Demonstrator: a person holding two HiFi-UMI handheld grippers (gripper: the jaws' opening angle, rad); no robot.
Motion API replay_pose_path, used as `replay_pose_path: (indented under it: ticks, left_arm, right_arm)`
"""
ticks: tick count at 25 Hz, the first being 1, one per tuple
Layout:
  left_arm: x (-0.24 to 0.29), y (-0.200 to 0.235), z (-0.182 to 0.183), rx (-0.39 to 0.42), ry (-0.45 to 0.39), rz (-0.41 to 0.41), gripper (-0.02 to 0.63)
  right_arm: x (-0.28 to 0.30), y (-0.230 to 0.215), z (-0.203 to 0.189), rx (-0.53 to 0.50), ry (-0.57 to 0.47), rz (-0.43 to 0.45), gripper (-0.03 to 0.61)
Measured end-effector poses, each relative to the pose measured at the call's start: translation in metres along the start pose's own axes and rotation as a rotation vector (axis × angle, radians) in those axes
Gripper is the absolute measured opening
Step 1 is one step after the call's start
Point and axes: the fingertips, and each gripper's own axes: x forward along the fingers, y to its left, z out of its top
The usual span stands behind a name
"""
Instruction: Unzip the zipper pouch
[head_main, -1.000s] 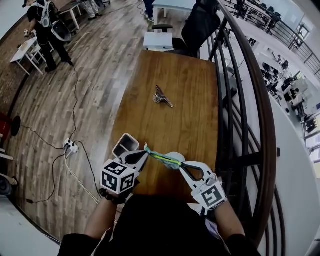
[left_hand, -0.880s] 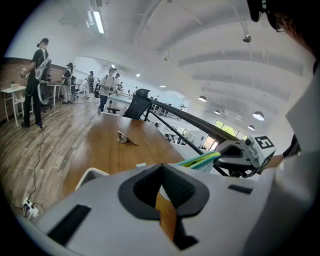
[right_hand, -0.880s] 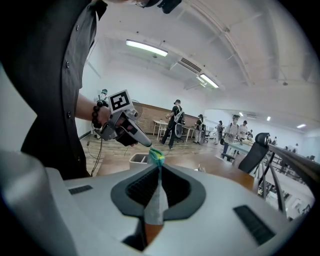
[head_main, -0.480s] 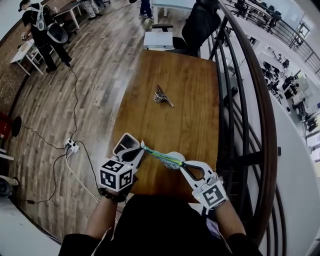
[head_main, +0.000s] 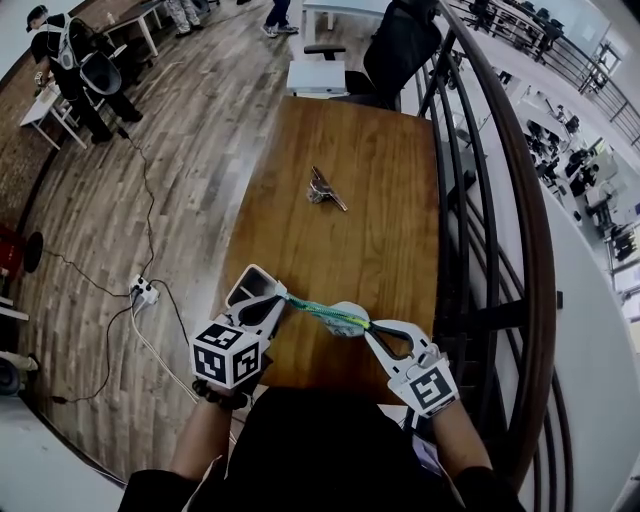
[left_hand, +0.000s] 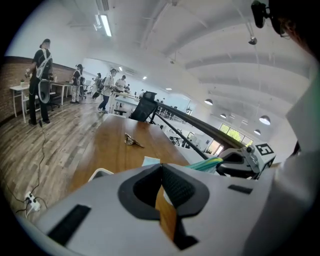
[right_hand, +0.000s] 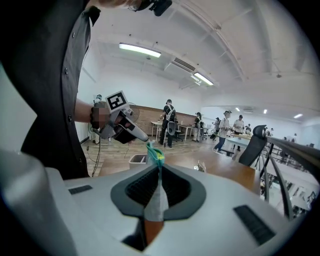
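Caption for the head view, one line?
Left gripper and right gripper hold a green zipper pouch taut over the table.

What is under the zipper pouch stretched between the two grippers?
Bare wood of the table, near its front edge. The zipper pouch is held above it by the left gripper and right gripper. The strip directly beneath it is covered.

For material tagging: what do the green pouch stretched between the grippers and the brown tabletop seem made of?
The green zipper pouch: likely soft matte fabric; it stretches into a creased band between the left gripper and right gripper. The brown tabletop: wood or wood-look veneer, smooth with slight sheen; grain streaks show.
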Motion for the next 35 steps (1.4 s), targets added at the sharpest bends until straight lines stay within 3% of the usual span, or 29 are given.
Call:
replay_pose_path:
  ticks: [5,11,19,28,35]
  left_arm:
    - [-0.004,-0.011,-0.005,-0.001,0.012,-0.027,0.014]
    - [0.003,-0.011,-0.017,0.001,0.035,-0.024,0.014]
    - [0.003,-0.011,-0.008,0.051,-0.005,-0.002,0.017]
    - [-0.002,-0.011,-0.011,0.025,-0.009,-0.006,0.043]
    - [-0.005,-0.009,-0.012,0.010,-0.019,0.007,0.044]
  right_arm:
    - [0.001,0.001,-0.028,0.107,0.044,-0.014,0.023]
    - [0.004,0.003,-0.049,0.119,0.082,-0.024,0.025]
    - [0.004,-0.005,-0.046,0.115,0.076,-0.044,0.026]
    - [0.006,-0.011,-0.046,0.119,0.080,-0.061,0.036]
    - [0.007,-0.022,-0.029,0.092,0.028,-0.093,0.110]
